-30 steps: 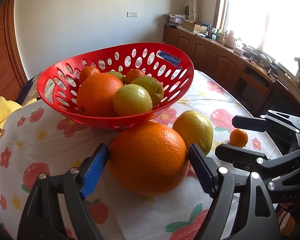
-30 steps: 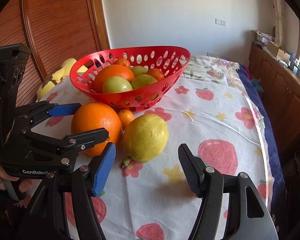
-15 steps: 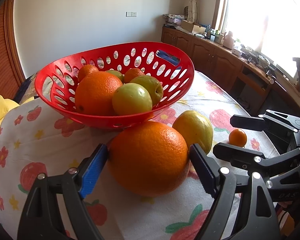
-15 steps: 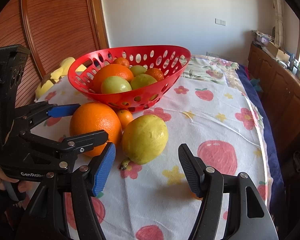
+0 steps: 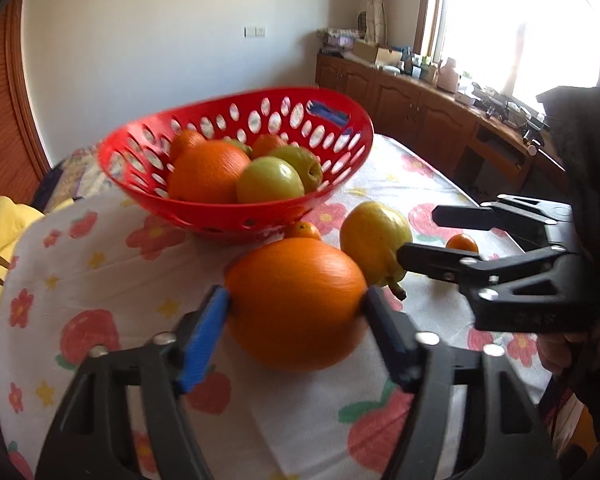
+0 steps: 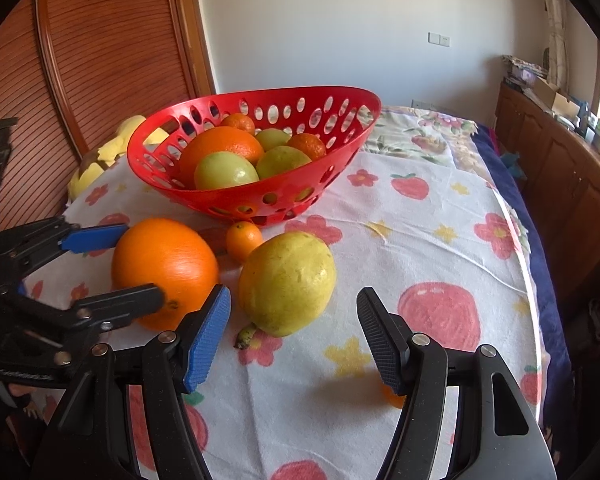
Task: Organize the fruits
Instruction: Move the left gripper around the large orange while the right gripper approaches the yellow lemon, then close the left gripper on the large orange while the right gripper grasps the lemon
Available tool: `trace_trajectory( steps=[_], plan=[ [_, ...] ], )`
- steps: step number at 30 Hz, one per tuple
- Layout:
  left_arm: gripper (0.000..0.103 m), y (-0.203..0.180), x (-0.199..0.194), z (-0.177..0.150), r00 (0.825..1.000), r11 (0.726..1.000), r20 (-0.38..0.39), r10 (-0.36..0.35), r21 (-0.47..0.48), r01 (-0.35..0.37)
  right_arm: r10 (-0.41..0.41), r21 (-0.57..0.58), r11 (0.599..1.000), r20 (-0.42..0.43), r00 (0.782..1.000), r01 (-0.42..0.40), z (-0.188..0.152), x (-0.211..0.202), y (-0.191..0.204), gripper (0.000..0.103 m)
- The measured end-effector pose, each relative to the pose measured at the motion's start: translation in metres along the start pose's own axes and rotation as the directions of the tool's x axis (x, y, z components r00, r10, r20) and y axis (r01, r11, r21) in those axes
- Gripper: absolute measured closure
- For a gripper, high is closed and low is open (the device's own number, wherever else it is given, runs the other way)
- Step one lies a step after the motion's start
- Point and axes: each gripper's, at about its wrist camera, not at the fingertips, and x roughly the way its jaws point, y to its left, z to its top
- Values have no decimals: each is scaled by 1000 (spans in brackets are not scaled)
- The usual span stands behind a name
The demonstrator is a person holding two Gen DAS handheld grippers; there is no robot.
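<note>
while the left gripper (image 5: 296, 304) pressed both pads against the large orange (image 5: 296, 304) at the centre of its frame, the fruit sat on the flowered tablecloth (image 6: 440, 256). the right gripper (image 6: 294, 334) stood wide open at the lower centre, holding nothing, just in front of the yellow pear (image 6: 286, 282). the red basket (image 6: 204, 200) of fruits stood behind, upper centre.

One red basket (image 6: 204, 200), two large oranges (image 6: 164, 272), four small mandarins (image 6: 244, 240), four yellow-green fruits (image 6: 286, 282).
</note>
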Motion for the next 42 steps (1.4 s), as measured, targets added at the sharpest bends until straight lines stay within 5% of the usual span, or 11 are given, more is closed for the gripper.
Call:
trace_trajectory(
  steps=[2, 4, 16, 27, 42],
  plan=[
    [72, 4, -11, 2, 1000, 1000, 21, 9, -11, -9, -1, -4, 1000, -4, 1000, 1, 2, 3, 2, 36],
    [76, 9, -14, 5, 1000, 1000, 7, -8, -18, 8, -5, -11, 1000, -9, 1000, 5, 3, 7, 4, 36],
    [52, 9, -2, 6, 1000, 1000, -21, 7, -1, -7, -25, -13, 1000, -43, 999, 24, 11, 28, 3, 35],
    [32, 5, 17, 9, 997, 999, -56, -46, -14, 45, 50, 16, 999, -79, 996, -49, 12, 45, 7, 39],
    [27, -1, 31, 13, 999, 999, -29, -33, -15, 32, 7, 3, 1000, 4, 1000, -7, -21, -1, -7, 40]
  ],
)
